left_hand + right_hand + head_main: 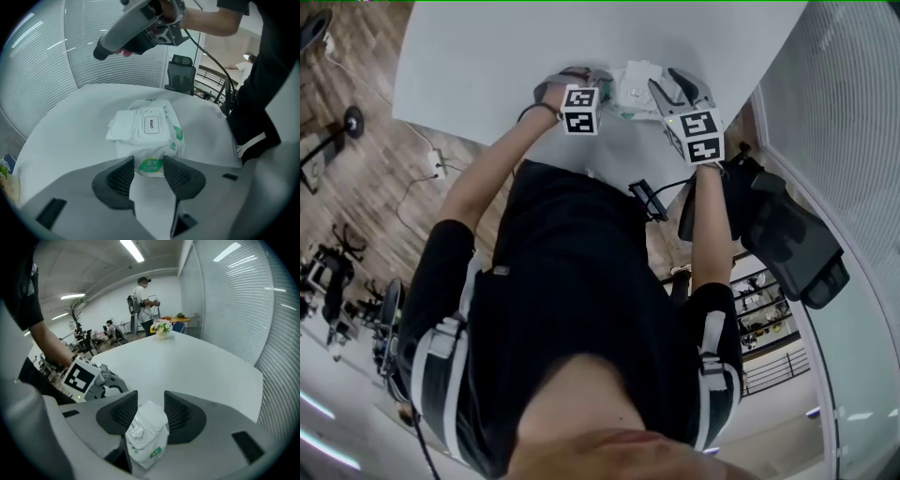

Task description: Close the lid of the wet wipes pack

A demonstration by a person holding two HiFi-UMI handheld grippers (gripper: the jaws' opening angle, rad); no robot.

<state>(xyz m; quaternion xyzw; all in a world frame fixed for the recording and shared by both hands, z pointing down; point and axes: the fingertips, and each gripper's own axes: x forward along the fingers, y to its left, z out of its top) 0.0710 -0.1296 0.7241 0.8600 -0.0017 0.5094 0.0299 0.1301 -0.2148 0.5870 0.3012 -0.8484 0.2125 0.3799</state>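
A white wet wipes pack with green labels lies on the white table. Its lid is flipped open to the left of the "OPEN" sticker. My left gripper is open and low at the pack's near end, which sits between its fingertips. My right gripper is open too and hovers above the pack, which shows between its jaws from above. In the head view both grippers flank the pack, the left gripper on the left and the right gripper on the right.
A black office chair stands to the right of the table, beside a glass wall with blinds. A small vase of flowers sits at the table's far edge. Other people are far off in the room.
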